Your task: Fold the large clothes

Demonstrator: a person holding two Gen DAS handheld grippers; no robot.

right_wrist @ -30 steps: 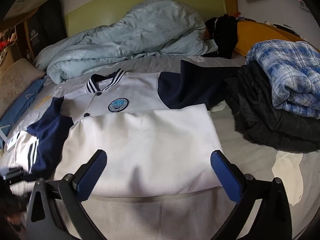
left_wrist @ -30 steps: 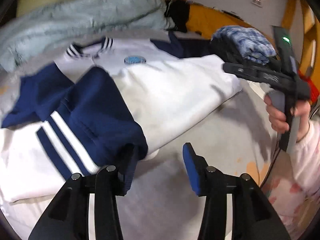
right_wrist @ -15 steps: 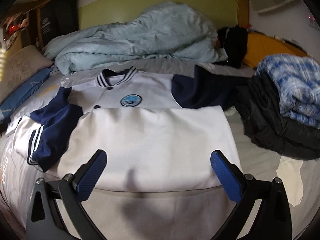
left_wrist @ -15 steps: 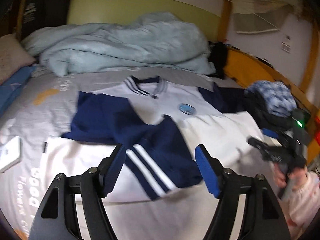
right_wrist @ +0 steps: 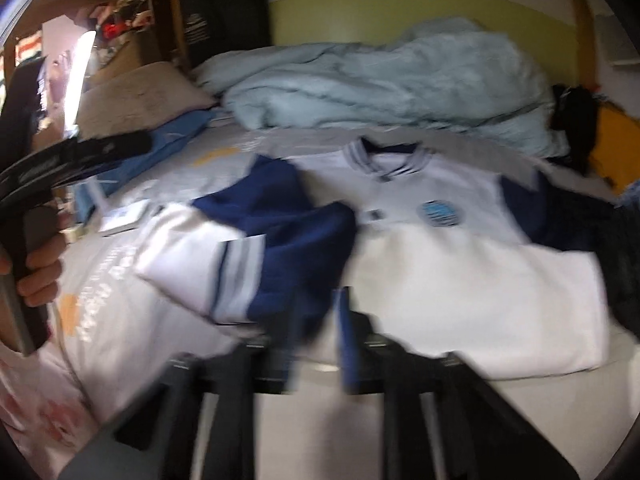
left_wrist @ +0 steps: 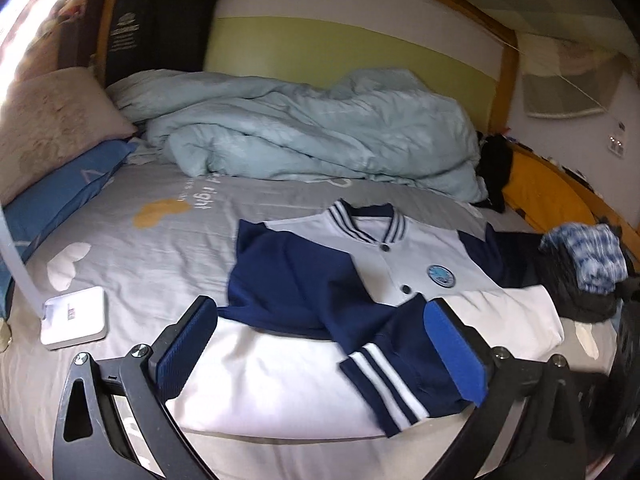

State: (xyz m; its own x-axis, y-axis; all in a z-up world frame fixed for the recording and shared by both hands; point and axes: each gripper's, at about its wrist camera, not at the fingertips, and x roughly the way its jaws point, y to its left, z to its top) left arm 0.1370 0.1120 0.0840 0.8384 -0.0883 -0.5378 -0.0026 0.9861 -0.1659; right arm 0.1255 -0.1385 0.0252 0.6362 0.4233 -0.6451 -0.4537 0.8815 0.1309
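Since the earlier frames we have let go of the navy sleeve with white cuff stripes (left_wrist: pixel 360 332), which now lies folded across the white-and-navy varsity jacket (left_wrist: pixel 400 280) on the grey printed bedsheet (left_wrist: pixel 152 248), and our left gripper (left_wrist: pixel 320 356) hovers above it, spread wide and holding nothing. Our right gripper (right_wrist: pixel 320 340) is motion-blurred; its pads look nearly pressed together just above the jacket's near hem, though we cannot tell whether any cloth sits between them. We judge that a fast, shallow pinch there could catch one layer only and drag the folded sleeve loose.
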